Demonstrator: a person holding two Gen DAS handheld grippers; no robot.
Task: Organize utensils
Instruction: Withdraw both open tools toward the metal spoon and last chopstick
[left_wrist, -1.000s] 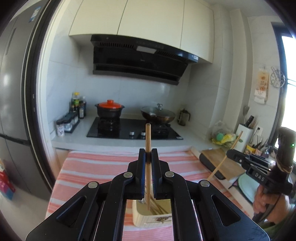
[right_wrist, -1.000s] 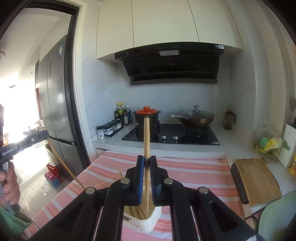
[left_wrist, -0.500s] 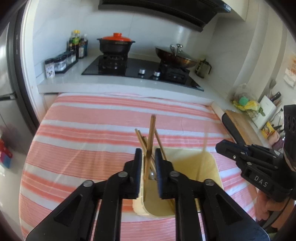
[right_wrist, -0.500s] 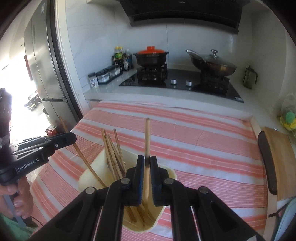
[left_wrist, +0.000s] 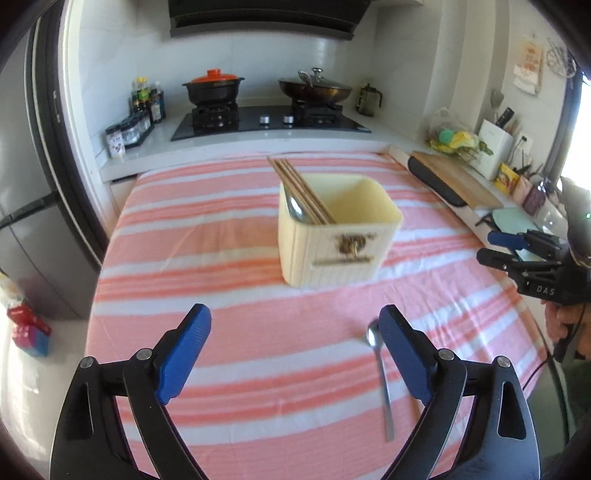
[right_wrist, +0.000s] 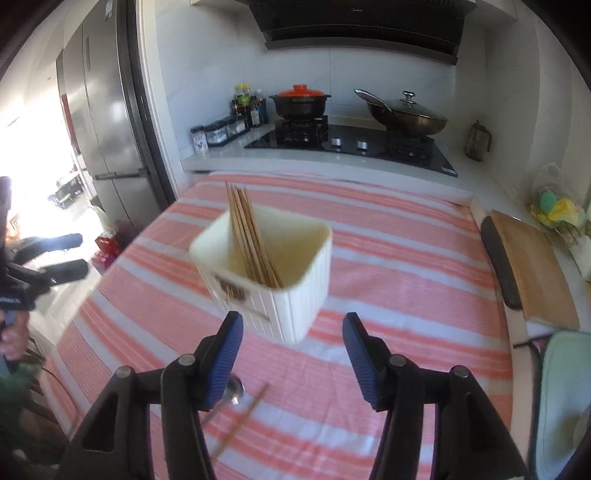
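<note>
A cream, ribbed holder (left_wrist: 334, 245) with a brown motif on its front stands upright on the pink-striped cloth. A bundle of wooden chopsticks (left_wrist: 301, 194) leans inside against its left wall, tips above the rim, with a metal spoon (left_wrist: 295, 209) beside them. Another spoon (left_wrist: 380, 373) and one loose chopstick (right_wrist: 240, 421) lie flat on the cloth nearer the camera.

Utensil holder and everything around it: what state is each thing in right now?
Utensil holder: upright, open-topped.
Chopsticks: leaning in holder.
Spoon: flat on cloth.
Loose chopstick: flat on cloth.
Left gripper: jaws opening, empty.
Right gripper: jaws opening, empty.
Wok: lidded.
Black pot: lidded.
</note>
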